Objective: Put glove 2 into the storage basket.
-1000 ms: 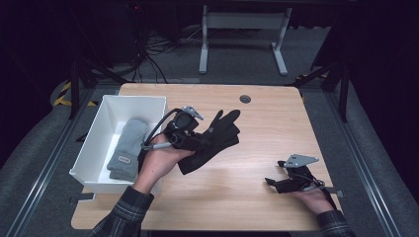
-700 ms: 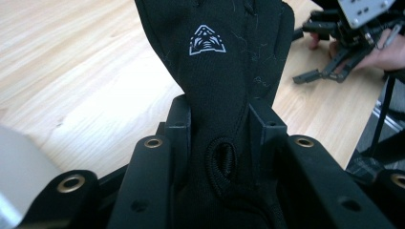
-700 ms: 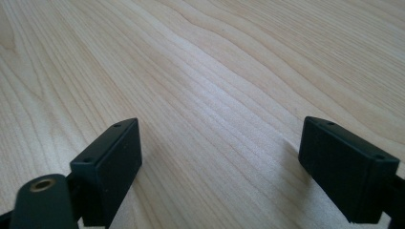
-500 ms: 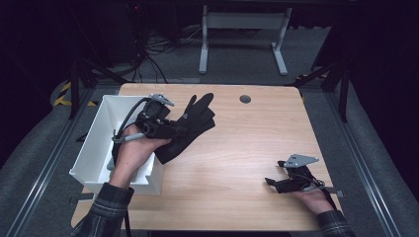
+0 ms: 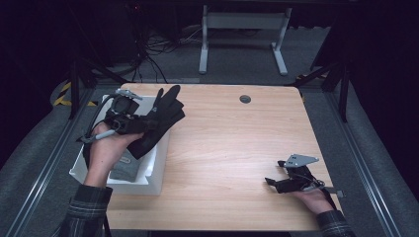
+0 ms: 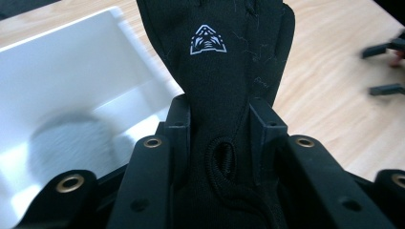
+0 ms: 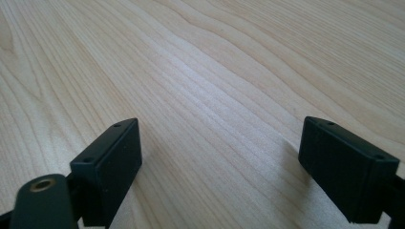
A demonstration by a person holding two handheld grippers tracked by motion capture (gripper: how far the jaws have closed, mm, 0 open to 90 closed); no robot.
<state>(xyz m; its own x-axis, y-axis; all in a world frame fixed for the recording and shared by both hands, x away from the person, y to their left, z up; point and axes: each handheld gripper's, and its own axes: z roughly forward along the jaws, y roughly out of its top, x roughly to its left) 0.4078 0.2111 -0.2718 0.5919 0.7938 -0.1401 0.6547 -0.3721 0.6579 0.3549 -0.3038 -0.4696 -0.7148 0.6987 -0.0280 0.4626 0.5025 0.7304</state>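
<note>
High view's got the left gripper (image 5: 148, 122) clamped on a black glove (image 5: 160, 118) at frame left over the white bin (image 5: 154, 173), right gripper (image 5: 274, 183) spread wide lower right.

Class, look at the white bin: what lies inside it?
Inside the white bin lies a grey folded cloth. The left gripper, its fingers shut on a black glove, and the hand cover the rest.

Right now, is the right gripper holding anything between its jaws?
No, the right gripper stands open, its two jaws wide apart with only bare wooden table between them.
</note>
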